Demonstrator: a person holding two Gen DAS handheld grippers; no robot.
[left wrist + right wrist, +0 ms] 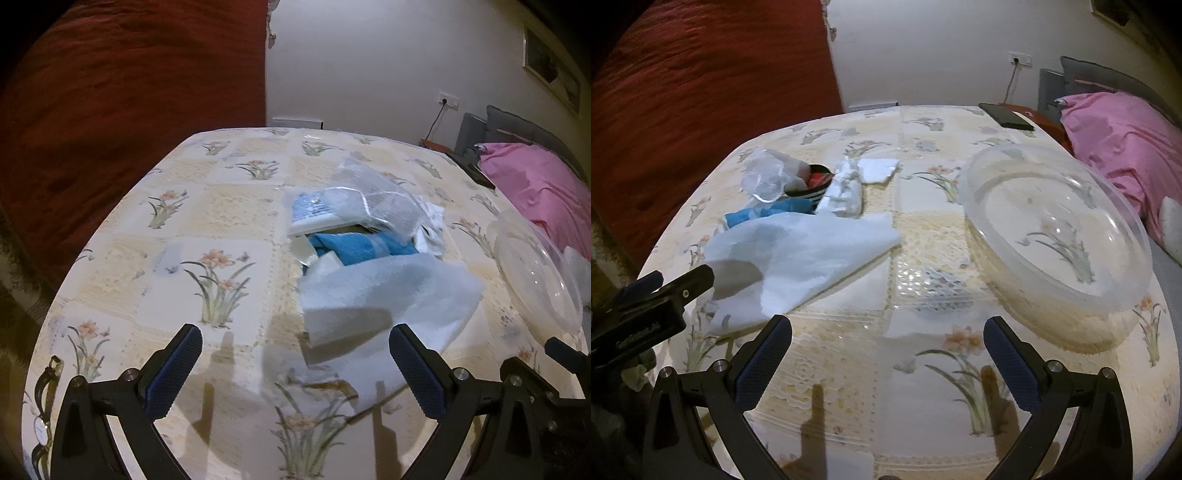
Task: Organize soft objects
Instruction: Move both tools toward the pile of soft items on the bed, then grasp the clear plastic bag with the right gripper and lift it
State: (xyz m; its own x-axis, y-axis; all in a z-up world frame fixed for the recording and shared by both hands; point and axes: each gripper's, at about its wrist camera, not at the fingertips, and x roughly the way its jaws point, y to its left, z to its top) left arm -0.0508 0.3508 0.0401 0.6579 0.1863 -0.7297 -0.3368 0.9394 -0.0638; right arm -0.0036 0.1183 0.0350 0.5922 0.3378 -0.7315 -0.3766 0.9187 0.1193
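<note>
A pile of soft things lies on the flowered tablecloth (207, 206). On top nearest me is a pale white cloth (384, 295) (801, 251), spread flat. Behind it lie a blue towel (362, 247) (764, 214), a crumpled clear plastic bag (373, 192) (764, 177), a dark striped item (812, 184) and white folded pieces (846, 188). A large clear plastic bowl (1060, 225) (532, 273) stands at the right. My left gripper (295, 365) is open, just short of the white cloth's near edge. My right gripper (888, 354) is open over bare tablecloth between cloth and bowl.
A wristwatch (44, 417) lies at the table's left edge. A black phone (1006, 116) rests at the far right corner. A red curtain (129, 92) hangs at the left, and a pink pillow (1119, 136) lies on a bed at the right.
</note>
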